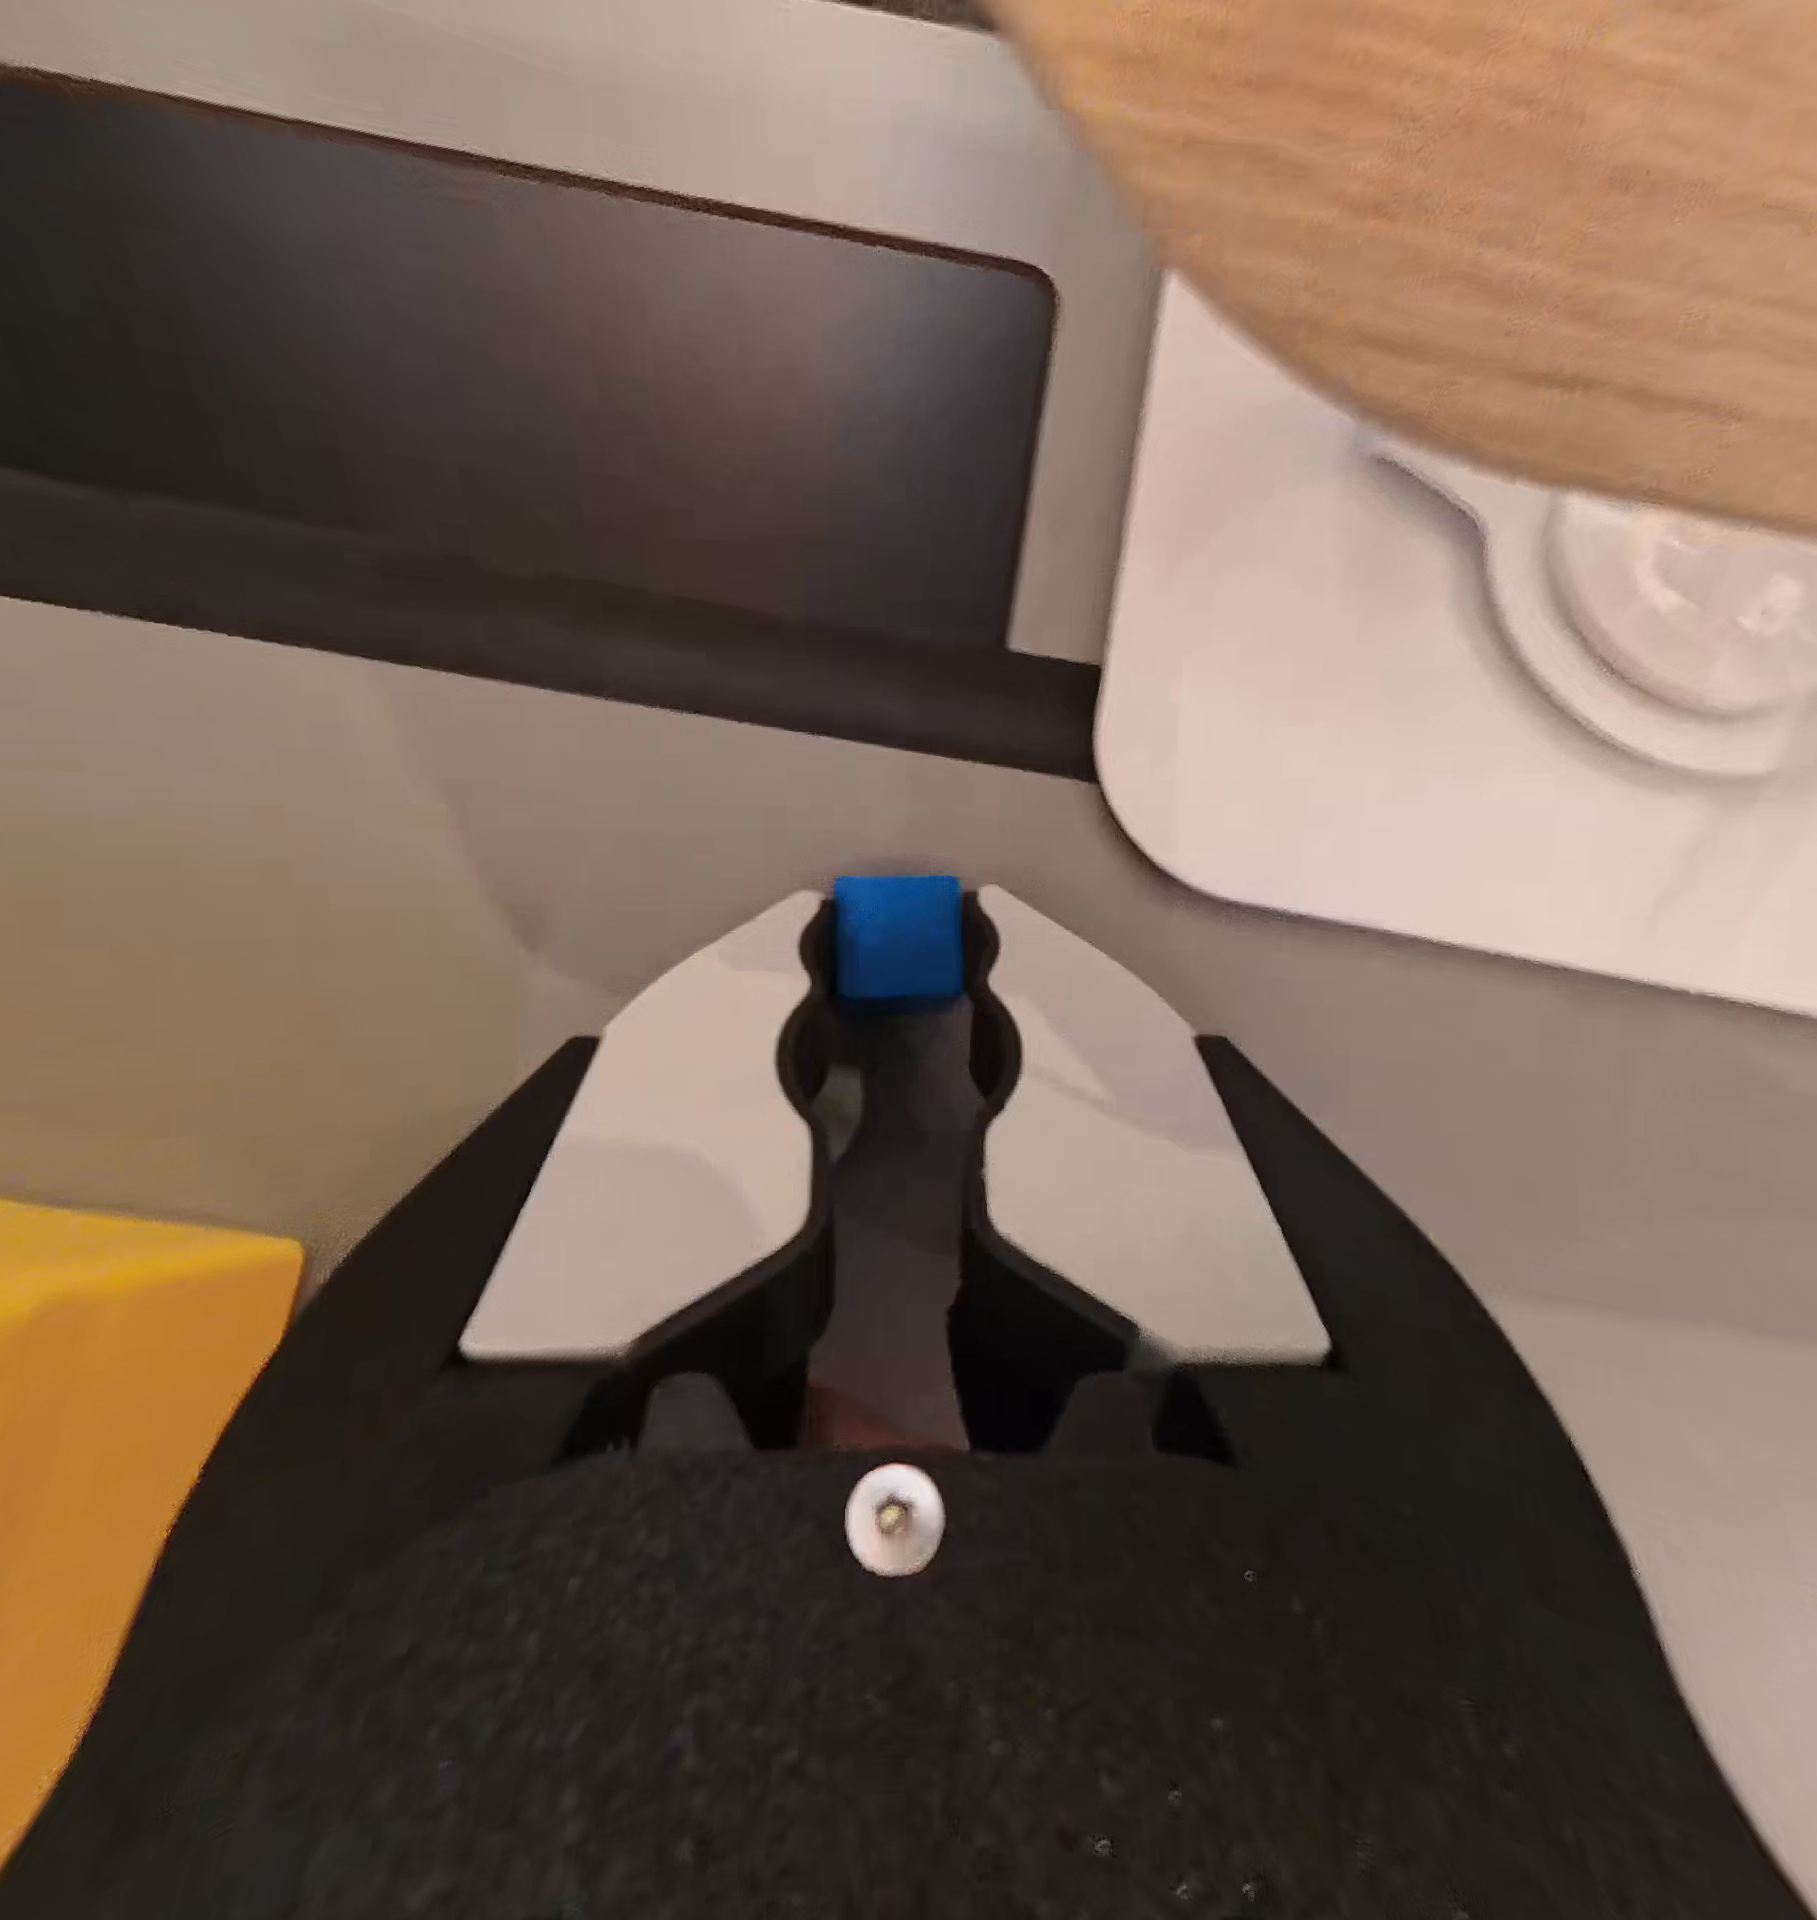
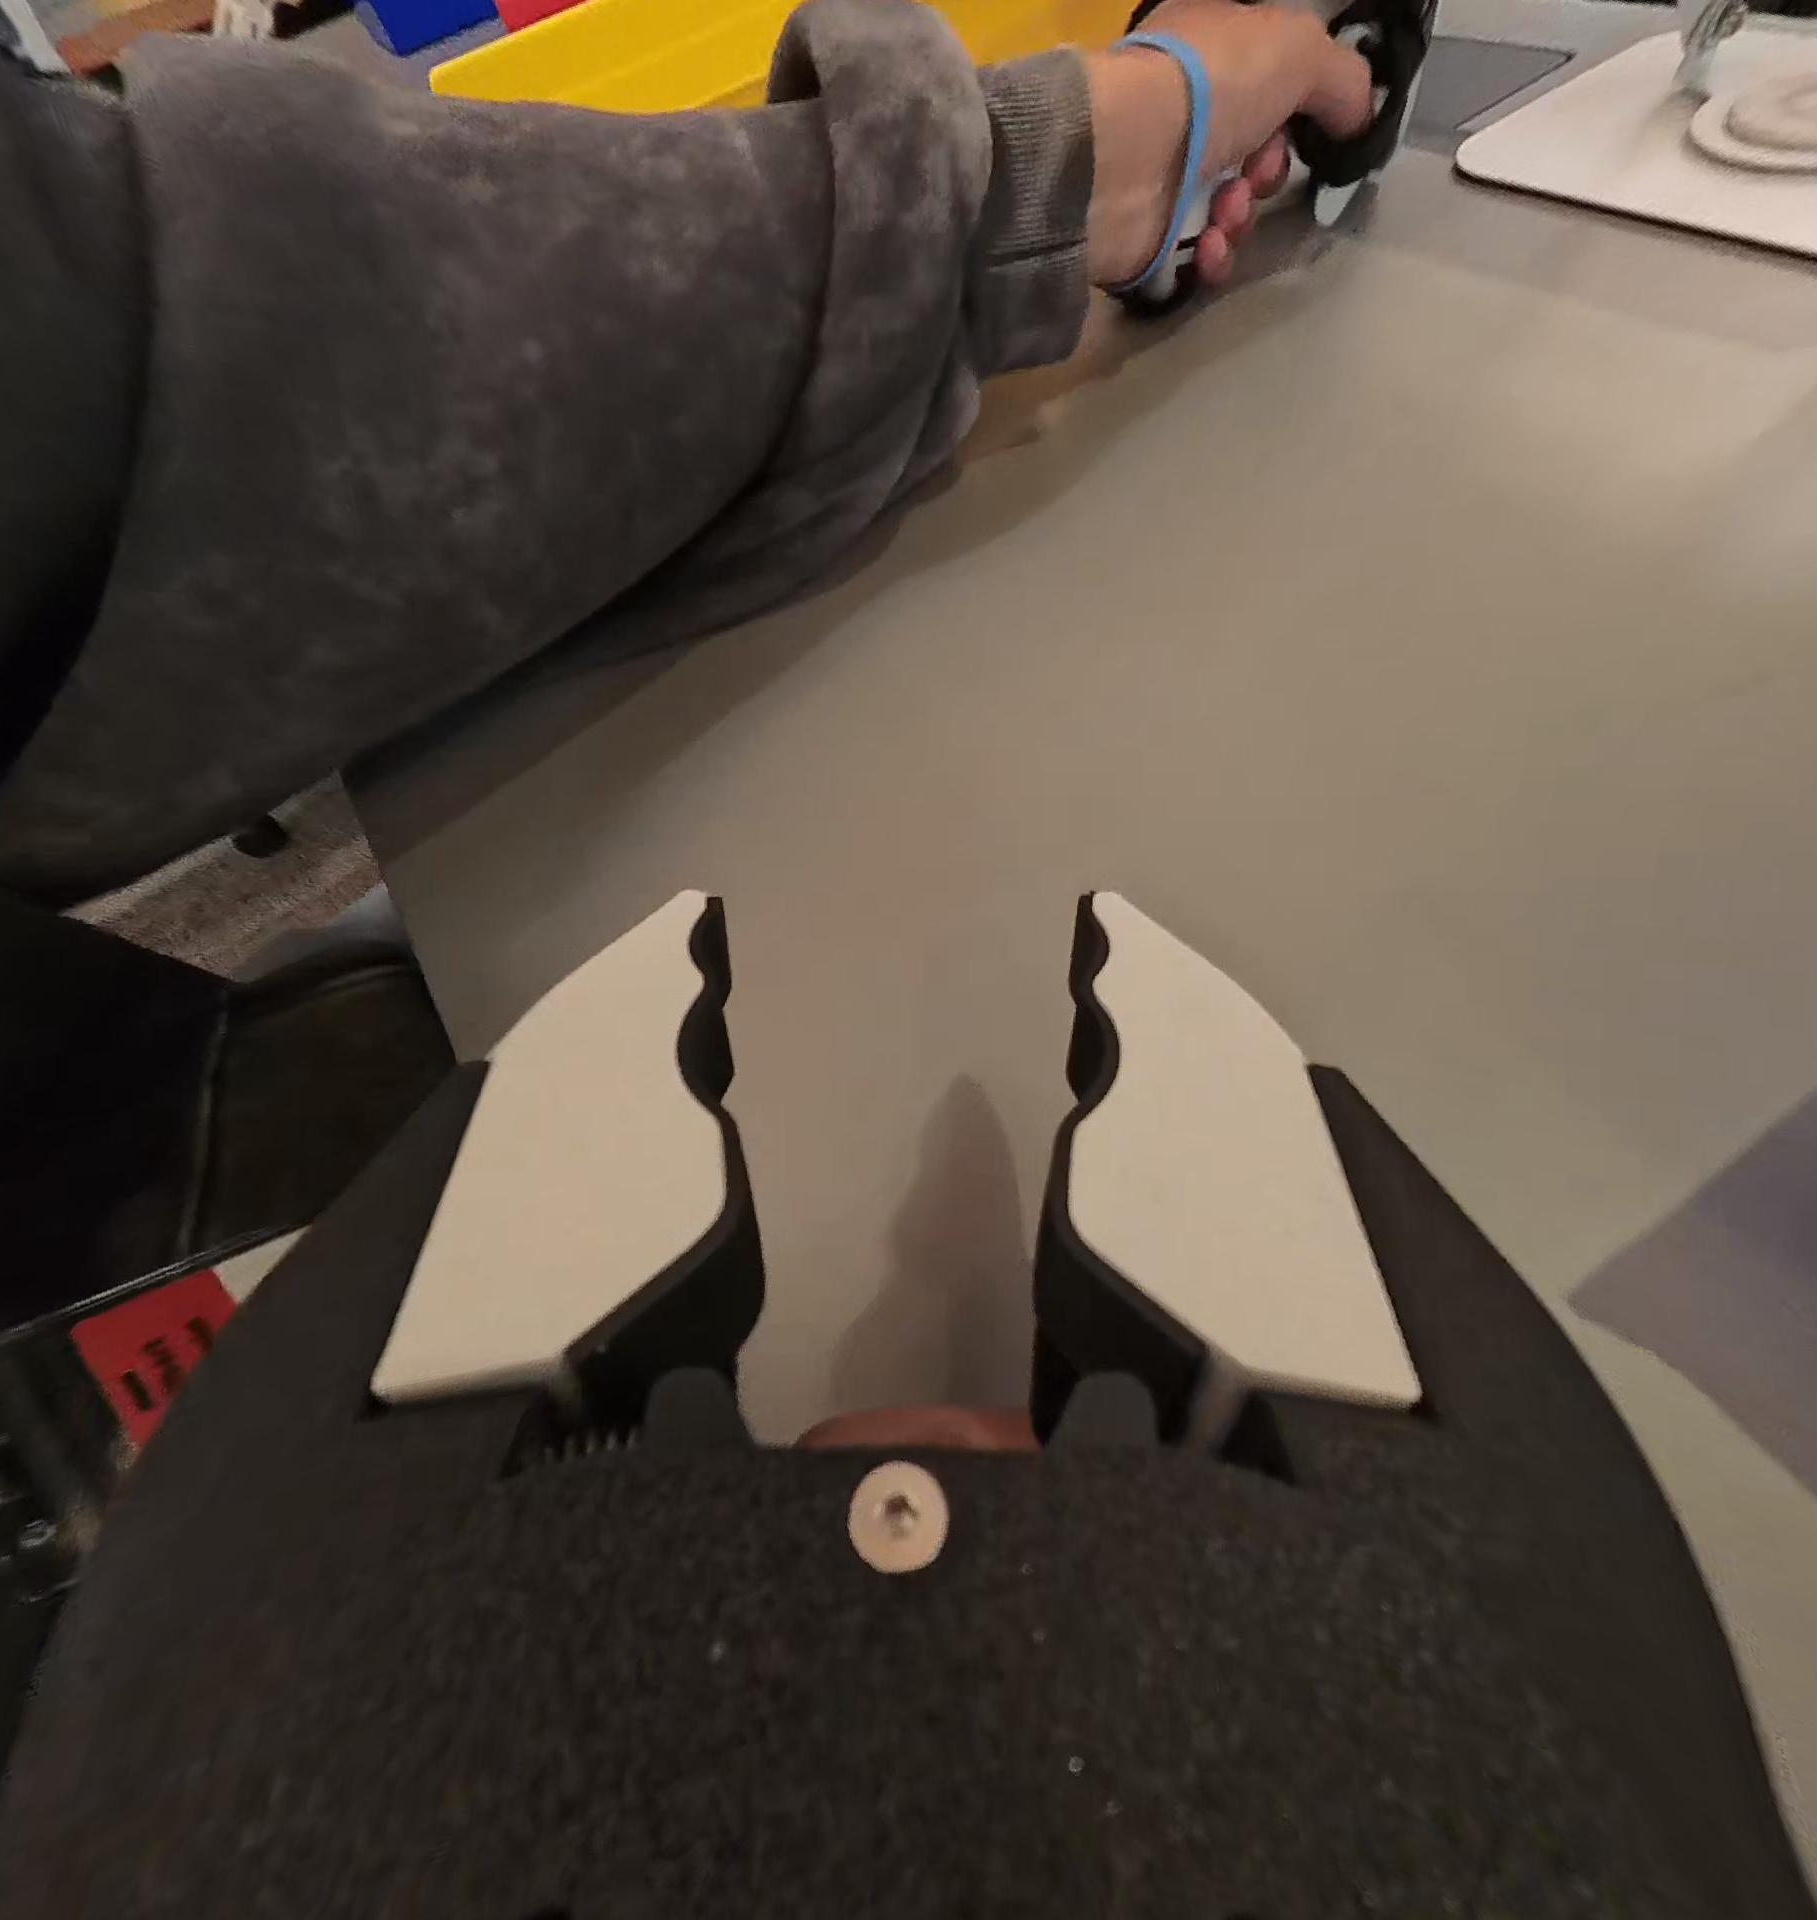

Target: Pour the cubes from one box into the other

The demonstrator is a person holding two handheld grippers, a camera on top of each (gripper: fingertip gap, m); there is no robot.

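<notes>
A grey bench [image 2: 1299, 675] fills most of the right wrist view. At upper right lies a white mat [image 2: 1652, 177] with a pale round dish [image 2: 1787, 130] on it. A dark panel [image 1: 468, 416] crosses the upper left of the left wrist view.

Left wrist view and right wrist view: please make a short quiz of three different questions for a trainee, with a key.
1. True or false: the left tool is shut on a blue cube.
2. Multiple choice: what lies between the fingers of the right tool? A) a red cube B) nothing, only the grey table shows C) a white tray
3. Fill in: in the left wrist view, the box at the lower left edge is ____ in colour.

Key:
1. True; the cube sits pinched at the fingertips.
2. B; the jaws stand wide apart above the table.
3. Yellow.
</notes>
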